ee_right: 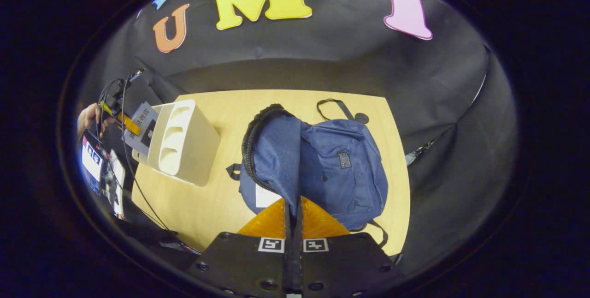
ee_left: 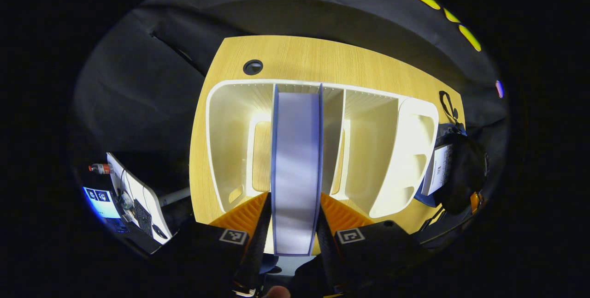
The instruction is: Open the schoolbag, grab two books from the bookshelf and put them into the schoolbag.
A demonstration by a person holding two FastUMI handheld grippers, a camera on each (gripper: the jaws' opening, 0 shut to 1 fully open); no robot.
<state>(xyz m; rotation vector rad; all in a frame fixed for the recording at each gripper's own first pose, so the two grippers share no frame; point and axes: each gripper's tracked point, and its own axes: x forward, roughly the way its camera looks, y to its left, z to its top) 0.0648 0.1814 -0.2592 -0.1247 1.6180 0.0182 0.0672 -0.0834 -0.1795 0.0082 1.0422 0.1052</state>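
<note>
Book (ee_left: pixel 296 169) clamped edge-on between the left tongs (ee_left: pixel 295 229), long axis running straight away from them toward the white bookshelf (ee_left: pixel 368 150), its far end at the middle divider; the cover cannot be read from this angle. Bookshelf stands on the desk (ee_left: pixel 295 56). Right gripper view: right tongs (ee_right: pixel 292 217) pressed together on a fold of the blue schoolbag (ee_right: pixel 341 169), which lies on the desk to the right of the bookshelf, mouth open toward it. A white sheet inside the bag is partly hidden by the flap.
</note>
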